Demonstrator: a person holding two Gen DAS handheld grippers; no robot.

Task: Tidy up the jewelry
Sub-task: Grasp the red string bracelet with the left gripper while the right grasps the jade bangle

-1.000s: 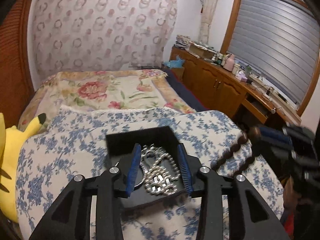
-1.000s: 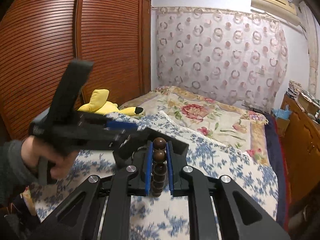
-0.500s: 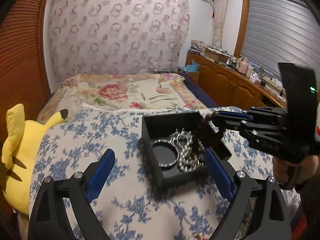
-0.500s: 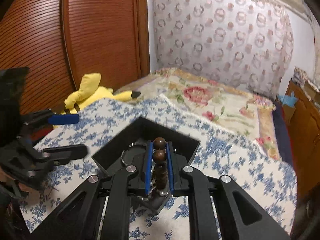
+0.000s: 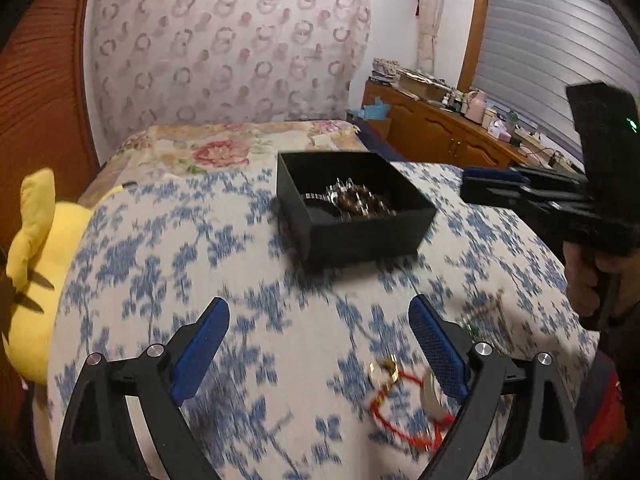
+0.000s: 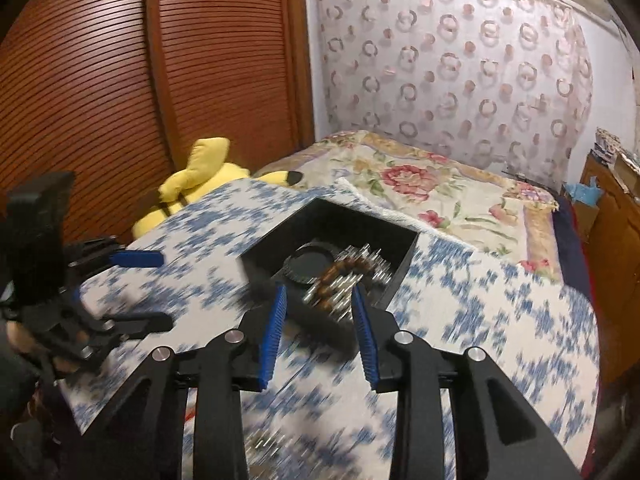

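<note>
Left hand-held gripper (image 5: 318, 322) stands wide open over the blue-flowered cloth (image 5: 192, 264), nothing between its blue pads. Taking the black box (image 5: 360, 224) as the landmark: this gripper hangs on the near side of the box, well apart from it, with a broad stretch of bare cloth between. Just inside its right-hand pad, on the cloth, lies a red cord bracelet (image 5: 400, 408) with a gold piece; it is blurred, and contact with the pad cannot be judged.

Right hand-held gripper (image 6: 318, 300) is at the near wall of the box, its jaws opening. A brown bead bracelet (image 6: 344, 270) lies in the box beyond the pads, on top of silvery chain jewelry (image 6: 372, 266); the pads do not press on it. A dark round ring (image 6: 310, 264) sits in the box to the left of the beads.

The box stands upright, its walls square. Left of the box the cloth runs open as far as a yellow plush toy (image 5: 36, 264) at the cloth's edge. Behind the box the cloth ends on a rose-patterned bedspread (image 6: 440, 192). Right of the box, in the left wrist view, cloth runs on until the other gripper and the person's hand (image 5: 588, 280) holding it. A wooden cabinet (image 5: 448, 140) stands far to the right, beyond the bed.
</note>
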